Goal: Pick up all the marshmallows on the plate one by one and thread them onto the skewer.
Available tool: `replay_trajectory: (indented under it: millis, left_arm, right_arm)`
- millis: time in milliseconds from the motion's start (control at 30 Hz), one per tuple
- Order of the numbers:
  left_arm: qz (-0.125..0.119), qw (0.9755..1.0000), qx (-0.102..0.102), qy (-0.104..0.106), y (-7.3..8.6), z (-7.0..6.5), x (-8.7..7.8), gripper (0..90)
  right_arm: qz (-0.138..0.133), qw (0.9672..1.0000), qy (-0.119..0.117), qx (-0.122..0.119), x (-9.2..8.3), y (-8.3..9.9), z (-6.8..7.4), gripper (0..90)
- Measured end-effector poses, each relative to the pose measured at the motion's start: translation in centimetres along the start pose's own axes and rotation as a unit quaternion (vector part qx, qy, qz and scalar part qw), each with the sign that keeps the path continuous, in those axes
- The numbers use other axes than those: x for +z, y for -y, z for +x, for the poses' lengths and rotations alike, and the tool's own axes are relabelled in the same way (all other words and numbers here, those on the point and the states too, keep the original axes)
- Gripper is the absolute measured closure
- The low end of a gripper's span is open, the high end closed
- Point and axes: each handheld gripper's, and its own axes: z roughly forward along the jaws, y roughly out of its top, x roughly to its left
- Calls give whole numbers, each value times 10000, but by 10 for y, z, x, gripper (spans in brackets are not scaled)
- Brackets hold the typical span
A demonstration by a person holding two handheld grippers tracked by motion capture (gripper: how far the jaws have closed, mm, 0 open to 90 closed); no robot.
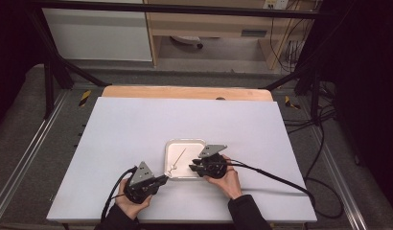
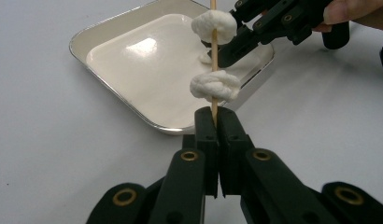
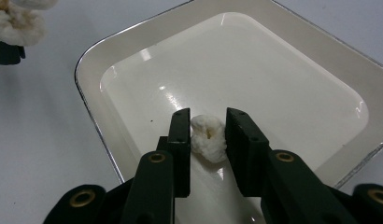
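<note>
Work in hand: threading soft white puffy pieces onto a thin wooden skewer (image 2: 214,70), judged from two pieces already on the stick and a third being picked from the tray.

Left tool (image 2: 216,122): clamped tight on the lower end of the skewer, at the centre of the left gripper view; the stick rises upright out of the top edge of the frame.

Skewered pieces: upper white puff (image 2: 214,26) near the top centre of that frame, lower white puff (image 2: 215,86) just above the tool's tips, the two apart with bare stick between.

Right tool (image 3: 207,128): jaws set either side of a loose white puff (image 3: 208,137) at lower centre of the right gripper view; the left pad seems to touch it, the right pad shows a slim gap, so not a firm grip yet.

Tray: shallow cream enamel tray with a metal rim (image 3: 94,51) on the pale counter (image 1: 132,129), at centre of the high view.

Handling, loose puff: likely very light, soft, easily squashed or torn; take it across its widest flanks with mild pressure.

Handling, skewer: likely stiff but thin, brittle, prone to pivot; hold low, near the end, as now.

Risk: glossy tray floor may let the puff slide.
</note>
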Motion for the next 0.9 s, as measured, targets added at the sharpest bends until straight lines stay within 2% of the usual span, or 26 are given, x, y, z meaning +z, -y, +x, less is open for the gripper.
replay_trajectory:
  millis: [133,533,900]
  left_arm:
    - [-2,10000,15,6,0,0,0,880]
    - [3,10000,42,6,0,-1,0,880]
    - [-3,10000,98,18,0,-2,0,880]
  right_arm:
    - [-14,9999,-97,77,-2,-1,0,729]
    - [-336,9985,-339,283,-19,-11,0,731]
    - [-666,9946,-561,561,-36,-15,-5,729]
